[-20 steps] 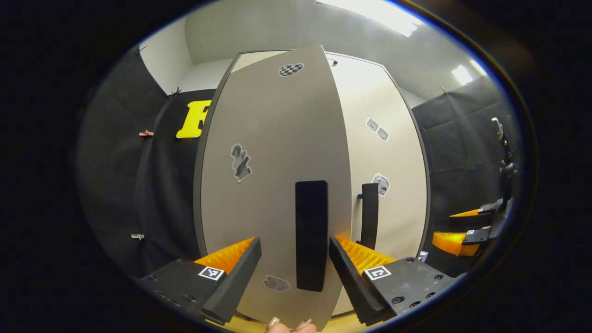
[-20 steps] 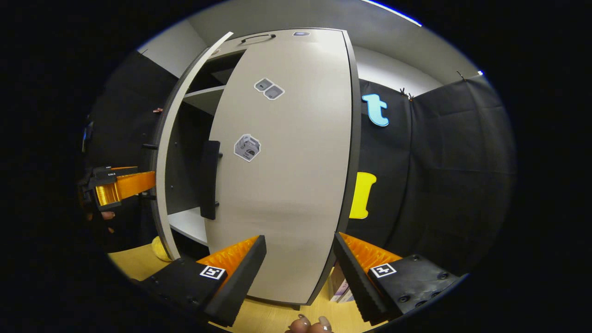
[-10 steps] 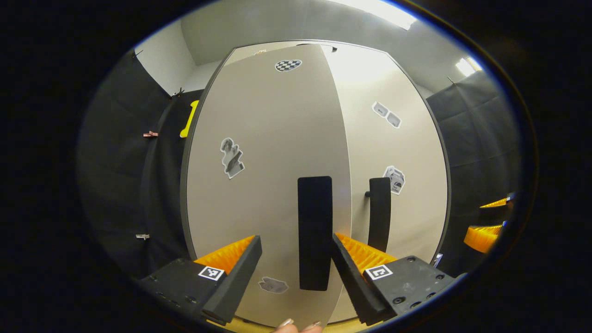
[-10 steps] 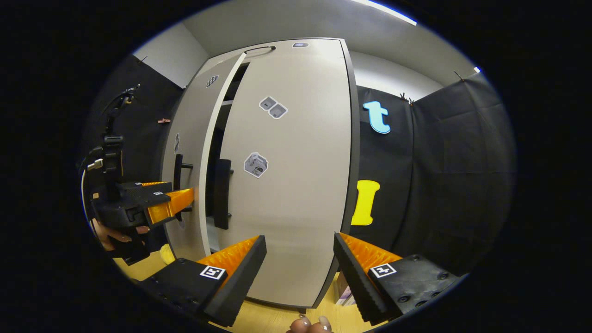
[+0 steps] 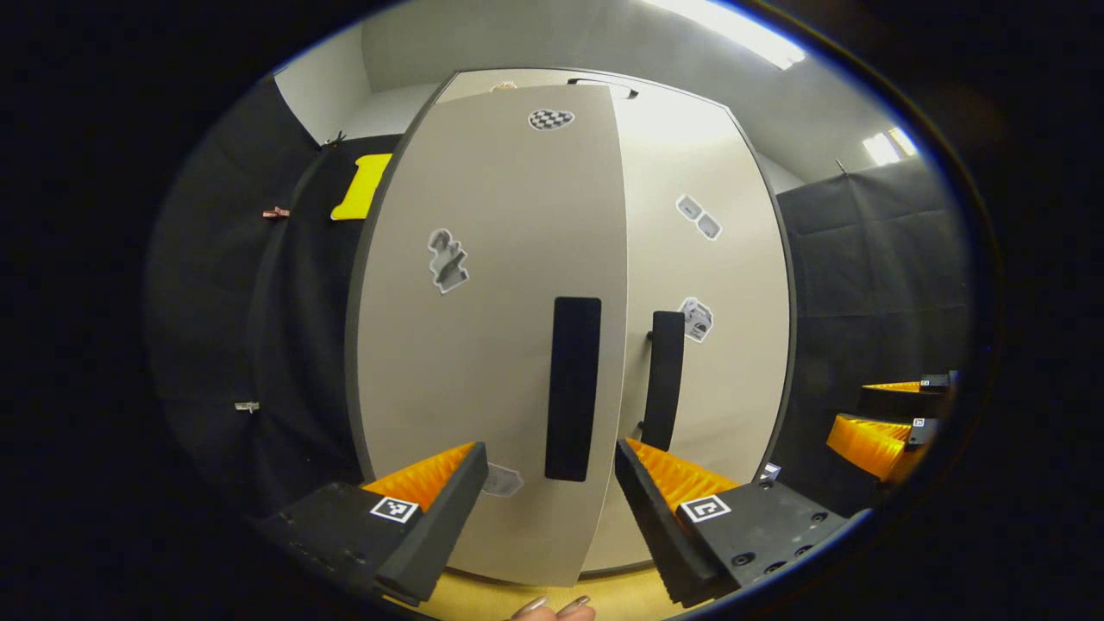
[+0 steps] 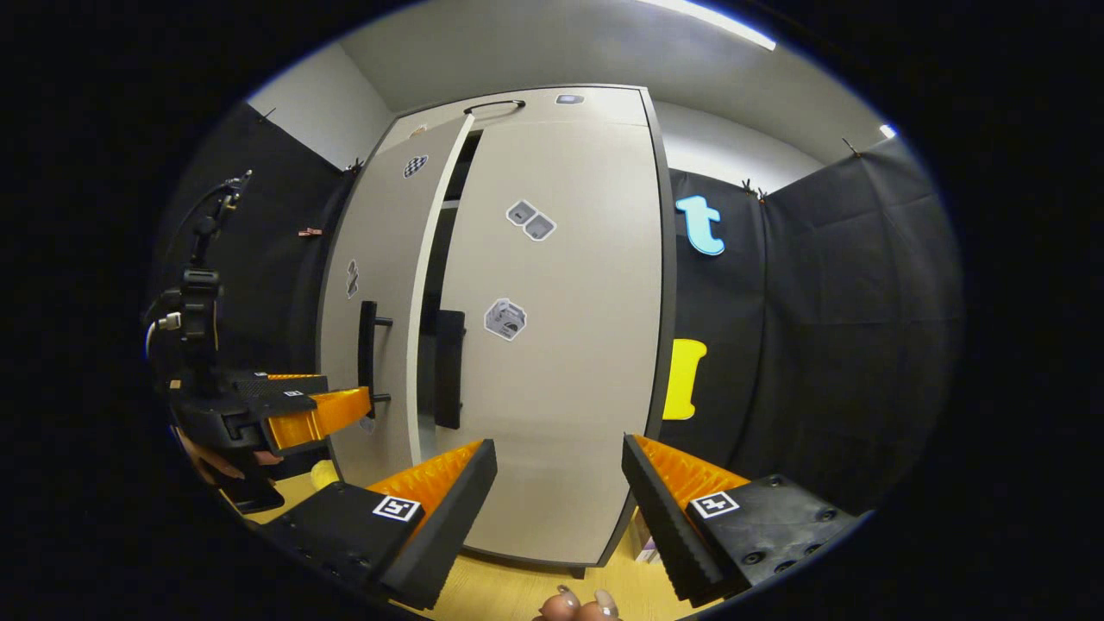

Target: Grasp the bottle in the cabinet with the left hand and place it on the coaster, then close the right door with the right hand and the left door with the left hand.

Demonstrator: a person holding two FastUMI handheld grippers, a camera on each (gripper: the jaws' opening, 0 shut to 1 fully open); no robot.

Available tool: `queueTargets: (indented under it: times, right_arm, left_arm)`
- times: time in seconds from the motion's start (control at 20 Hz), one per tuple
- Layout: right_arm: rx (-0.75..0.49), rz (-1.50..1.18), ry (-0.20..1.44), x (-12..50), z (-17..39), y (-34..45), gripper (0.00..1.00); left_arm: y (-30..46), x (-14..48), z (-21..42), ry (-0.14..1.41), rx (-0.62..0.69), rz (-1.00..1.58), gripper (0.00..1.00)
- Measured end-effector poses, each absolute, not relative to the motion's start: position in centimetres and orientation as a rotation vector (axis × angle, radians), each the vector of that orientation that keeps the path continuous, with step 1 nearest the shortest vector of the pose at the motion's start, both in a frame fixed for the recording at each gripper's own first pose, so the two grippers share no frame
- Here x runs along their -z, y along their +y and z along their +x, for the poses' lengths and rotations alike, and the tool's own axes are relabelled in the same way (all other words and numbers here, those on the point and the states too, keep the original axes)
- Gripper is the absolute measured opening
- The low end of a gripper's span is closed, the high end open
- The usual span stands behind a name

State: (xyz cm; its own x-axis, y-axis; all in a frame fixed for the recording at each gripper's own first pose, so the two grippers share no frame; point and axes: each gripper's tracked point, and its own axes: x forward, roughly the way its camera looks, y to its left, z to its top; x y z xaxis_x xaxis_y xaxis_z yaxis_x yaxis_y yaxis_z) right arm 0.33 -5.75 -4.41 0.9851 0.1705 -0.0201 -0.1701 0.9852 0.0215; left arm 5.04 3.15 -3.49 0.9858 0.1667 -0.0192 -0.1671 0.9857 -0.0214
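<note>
left gripper point(image 5: 548, 509): jaws wide apart, empty, facing left door handle point(image 5: 573, 388)
left door point(image 5: 483, 328): slightly ajar
right gripper point(image 6: 556, 509): spread open, nothing held, facing right door point(image 6: 561, 345)
right door: closed
bottle: cannot tell; yellow object point(image 6: 323, 473) low beside cabinet

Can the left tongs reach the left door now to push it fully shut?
Probably yes. The left tongs are open right before the left door, which stands slightly ajar, and nothing lies between them.
</note>
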Motion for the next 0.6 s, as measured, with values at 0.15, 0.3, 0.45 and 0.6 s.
queueTargets:
  times: [0.15,0.3,0.45,0.6]
  right_arm:
    - [-0.164,0.034,0.034,4.4,-1.0,-4.2,0.98]
    - [-0.125,0.009,0.043,4.6,-2.9,-4.0,0.97]
    - [-0.073,-0.033,0.053,4.9,-4.7,-4.7,0.98]
    - [-0.076,-0.057,0.047,4.6,-6.4,-5.6,0.98]
  left_arm:
    - [4.6,2.5,2.4,0.010,-0.178,0.064,0.95]
    - [4.5,2.3,0.3,0.012,-0.137,0.045,0.94]
    - [3.4,3.0,-1.0,0.032,-0.075,0.019,0.95]
    - [1.8,3.6,-2.1,0.051,-0.076,-0.006,0.95]
